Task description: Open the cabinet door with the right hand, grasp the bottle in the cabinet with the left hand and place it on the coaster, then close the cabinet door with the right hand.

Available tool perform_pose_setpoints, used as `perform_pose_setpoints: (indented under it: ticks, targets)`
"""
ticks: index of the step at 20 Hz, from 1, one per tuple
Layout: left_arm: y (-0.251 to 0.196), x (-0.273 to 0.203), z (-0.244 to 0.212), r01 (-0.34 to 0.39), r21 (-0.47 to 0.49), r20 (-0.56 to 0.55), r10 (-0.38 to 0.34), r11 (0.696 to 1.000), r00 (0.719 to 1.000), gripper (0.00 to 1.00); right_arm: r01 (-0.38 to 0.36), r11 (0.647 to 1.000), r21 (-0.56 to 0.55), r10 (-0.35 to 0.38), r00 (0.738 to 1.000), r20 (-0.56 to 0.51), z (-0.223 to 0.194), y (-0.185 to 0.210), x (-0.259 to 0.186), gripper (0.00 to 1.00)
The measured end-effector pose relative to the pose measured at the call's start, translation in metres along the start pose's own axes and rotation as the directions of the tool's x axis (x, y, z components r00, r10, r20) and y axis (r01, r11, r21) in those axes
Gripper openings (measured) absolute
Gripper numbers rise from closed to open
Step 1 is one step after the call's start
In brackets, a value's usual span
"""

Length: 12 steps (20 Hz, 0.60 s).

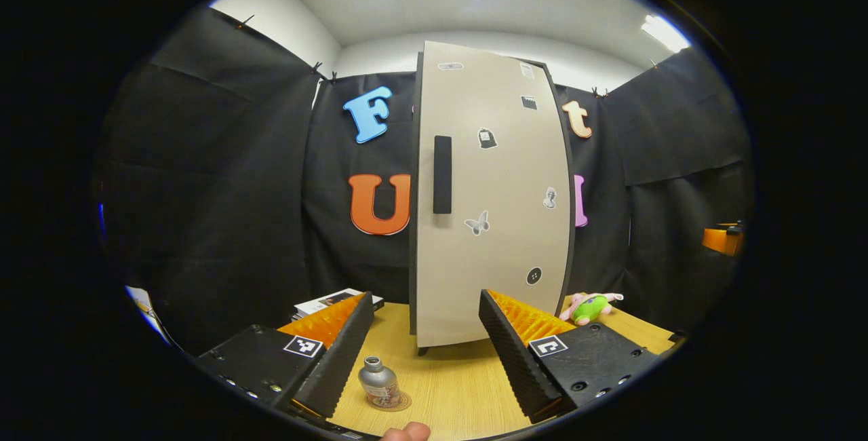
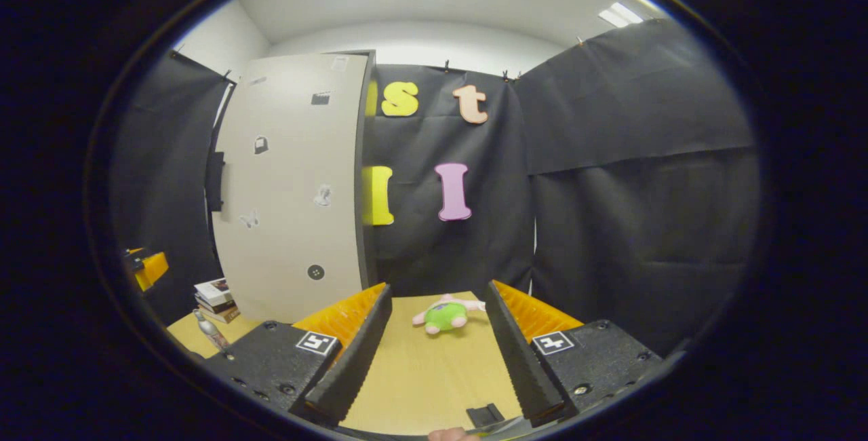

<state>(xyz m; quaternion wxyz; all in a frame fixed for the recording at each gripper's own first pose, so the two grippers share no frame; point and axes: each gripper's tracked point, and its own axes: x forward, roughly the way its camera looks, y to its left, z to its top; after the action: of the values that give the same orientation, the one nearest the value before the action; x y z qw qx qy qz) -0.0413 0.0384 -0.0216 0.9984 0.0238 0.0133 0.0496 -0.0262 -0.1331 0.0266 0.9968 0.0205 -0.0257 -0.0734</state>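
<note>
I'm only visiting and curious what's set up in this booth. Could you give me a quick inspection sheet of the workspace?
Surface: light wooden table.
Job's things: cabinet door shut, black handle on it; silver bottle standing on the round coaster, outside the cabinet.
Clutter: green and pink plush toy; stack of books.
Grippers: left hand-held gripper open, holding nothing; right hand-held gripper open, holding nothing.
Cables: nothing seen.
Surroundings: black cloth walls, white ceiling with lit panels.
</note>
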Motion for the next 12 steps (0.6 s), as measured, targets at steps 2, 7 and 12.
perform_pose_setpoints:
  ticks: [2,7,12]
  targets:
    - [0.001,-0.002,0.002,-0.006,0.006,0.002,0.006,1.0,1.0,0.94,-0.002,1.0,-0.002,0.002,1.0,0.007,0.001,0.001,0.0,0.9]
    - [0.005,-0.005,0.004,-0.012,-0.007,0.0,0.012,1.0,1.0,0.94,-0.023,1.0,-0.014,0.023,1.0,0.002,0.003,0.009,0.001,0.9]
    - [0.005,-0.005,0.009,-0.005,0.004,0.003,0.005,1.0,1.0,0.94,-0.047,0.999,0.002,0.047,0.999,-0.006,-0.001,0.016,0.002,0.9]
